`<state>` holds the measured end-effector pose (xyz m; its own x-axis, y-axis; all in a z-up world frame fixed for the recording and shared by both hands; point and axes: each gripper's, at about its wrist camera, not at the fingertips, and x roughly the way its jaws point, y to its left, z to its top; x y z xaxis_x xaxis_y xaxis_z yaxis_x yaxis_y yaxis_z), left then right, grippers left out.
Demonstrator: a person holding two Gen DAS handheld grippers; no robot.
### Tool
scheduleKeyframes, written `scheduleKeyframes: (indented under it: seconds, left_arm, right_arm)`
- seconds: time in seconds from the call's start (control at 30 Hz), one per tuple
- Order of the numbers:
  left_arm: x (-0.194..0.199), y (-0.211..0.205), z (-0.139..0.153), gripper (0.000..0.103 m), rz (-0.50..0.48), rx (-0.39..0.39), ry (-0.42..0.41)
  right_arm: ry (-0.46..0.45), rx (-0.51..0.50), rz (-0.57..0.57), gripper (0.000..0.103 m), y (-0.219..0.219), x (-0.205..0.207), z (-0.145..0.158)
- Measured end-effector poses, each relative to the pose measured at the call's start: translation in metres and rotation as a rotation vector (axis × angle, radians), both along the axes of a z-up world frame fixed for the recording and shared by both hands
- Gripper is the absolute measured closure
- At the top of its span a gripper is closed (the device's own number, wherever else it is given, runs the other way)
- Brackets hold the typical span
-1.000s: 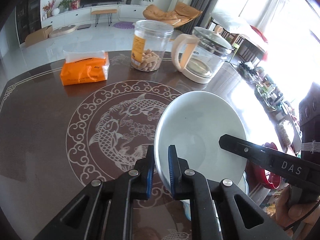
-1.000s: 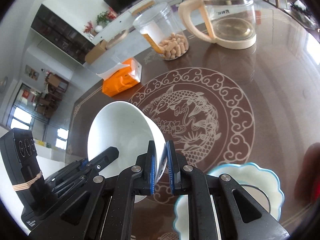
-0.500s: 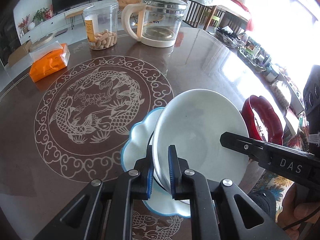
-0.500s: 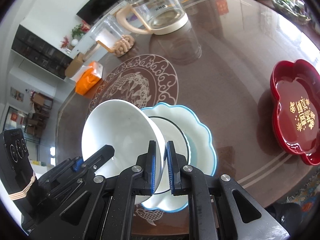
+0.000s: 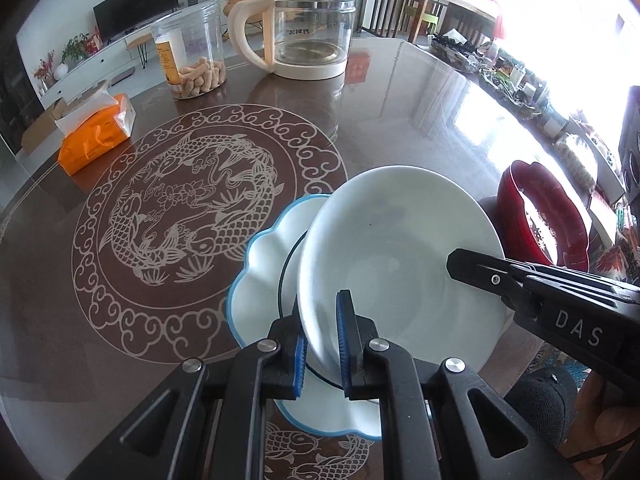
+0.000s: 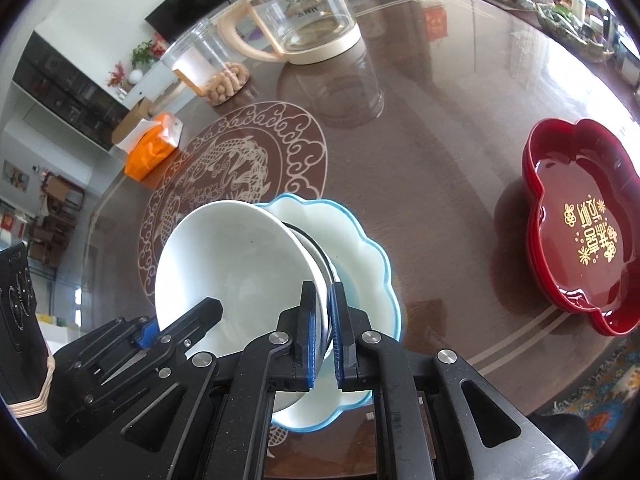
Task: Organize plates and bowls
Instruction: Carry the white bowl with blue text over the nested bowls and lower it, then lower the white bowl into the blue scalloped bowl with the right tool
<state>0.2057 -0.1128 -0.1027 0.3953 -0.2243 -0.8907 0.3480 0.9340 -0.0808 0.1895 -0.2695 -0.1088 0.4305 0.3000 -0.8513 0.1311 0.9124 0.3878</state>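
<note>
A tilted white bowl (image 5: 392,240) (image 6: 228,264) hangs just over a blue-rimmed scalloped plate (image 5: 260,280) (image 6: 360,248) on the brown table. My left gripper (image 5: 322,320) is shut on the bowl's near rim. My right gripper (image 6: 322,308) has the opposite rim between its blue pads, and its jaws are closing on it. Each gripper shows in the other's view: the right gripper (image 5: 456,258) and the left gripper (image 6: 208,308). A black ring inside the plate peeks out under the bowl, and the bowl hides the plate's middle.
A red scalloped tray (image 5: 536,216) (image 6: 580,220) sits to the right near the table edge. Farther back stand a glass kettle (image 5: 312,32), a clear snack jar (image 5: 192,52) and an orange tissue pack (image 5: 96,136). A hand (image 5: 616,432) holds the right gripper.
Both grippers carried the bowl from above the fish pattern to over the blue-rimmed plate and lowered it. The red tray has come into view.
</note>
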Motion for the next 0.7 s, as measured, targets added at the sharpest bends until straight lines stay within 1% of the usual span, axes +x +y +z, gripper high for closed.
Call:
scheduleKeyframes:
  seconds: [0.27, 0.37, 0.5, 0.63, 0.7]
  left_arm:
    - [-0.001, -0.002, -0.007, 0.091, -0.010, 0.036, 0.000]
    - [0.002, 0.000, -0.008, 0.091, -0.011, 0.034, 0.008]
    - [0.005, 0.000, -0.004, 0.091, -0.029, 0.036, 0.012]
    - [0.010, 0.003, 0.002, 0.090, -0.036, 0.010, 0.027]
    - [0.011, 0.003, 0.005, 0.090, -0.043, 0.009, 0.022]
  right_arm:
    - [-0.009, -0.038, 0.005, 0.094, 0.003, 0.001, 0.001]
    - [-0.014, -0.038, 0.009, 0.095, 0.004, 0.002, 0.001]
    - [-0.013, 0.001, -0.004, 0.095, 0.000, 0.003, -0.001]
    - [0.000, 0.078, -0.028, 0.095, -0.008, 0.004, -0.004]
    - [0.006, 0.118, -0.040, 0.095, -0.012, 0.005, -0.005]
